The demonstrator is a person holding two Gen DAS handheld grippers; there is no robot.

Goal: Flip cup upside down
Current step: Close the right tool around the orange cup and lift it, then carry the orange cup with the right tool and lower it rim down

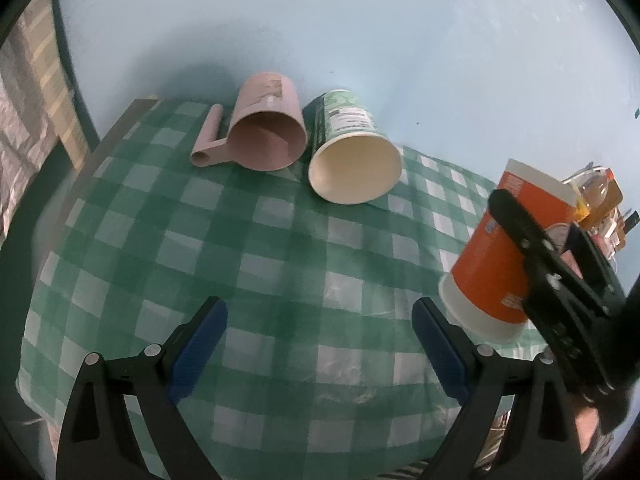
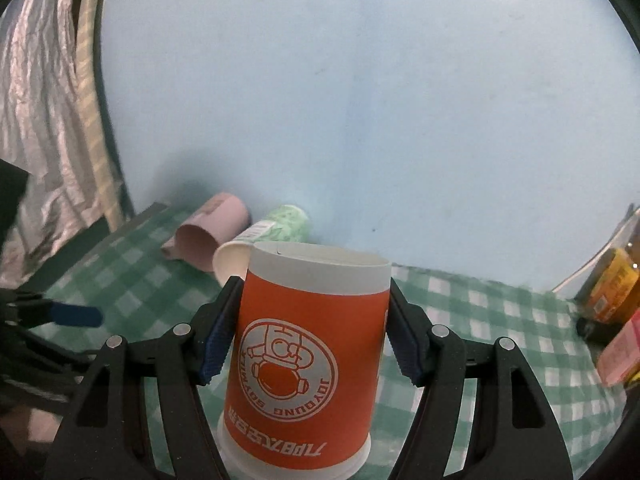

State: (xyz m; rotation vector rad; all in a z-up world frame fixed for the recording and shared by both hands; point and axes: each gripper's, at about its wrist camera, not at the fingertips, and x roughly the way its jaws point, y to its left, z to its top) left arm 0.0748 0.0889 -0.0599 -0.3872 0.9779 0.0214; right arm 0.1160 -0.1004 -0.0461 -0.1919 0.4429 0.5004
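Note:
An orange paper cup (image 2: 308, 360) with a white logo is upside down, mouth rim lowest, base on top. My right gripper (image 2: 310, 340) is shut on its sides; whether its rim touches the green checked tablecloth (image 2: 480, 320) I cannot tell. In the left wrist view the same cup (image 1: 492, 256) is tilted at the right, held by the black right gripper (image 1: 536, 264). My left gripper (image 1: 320, 340) is open and empty above the cloth. A pink handled cup (image 1: 266, 136) and a green paper cup (image 1: 352, 152) lie on their sides at the back.
A pale blue wall (image 1: 360, 32) stands right behind the lying cups. Bottles and packets (image 2: 616, 300) crowd the far right. A silver curtain (image 2: 36, 120) hangs at the left. The table's left edge (image 1: 120, 128) shows dark wood.

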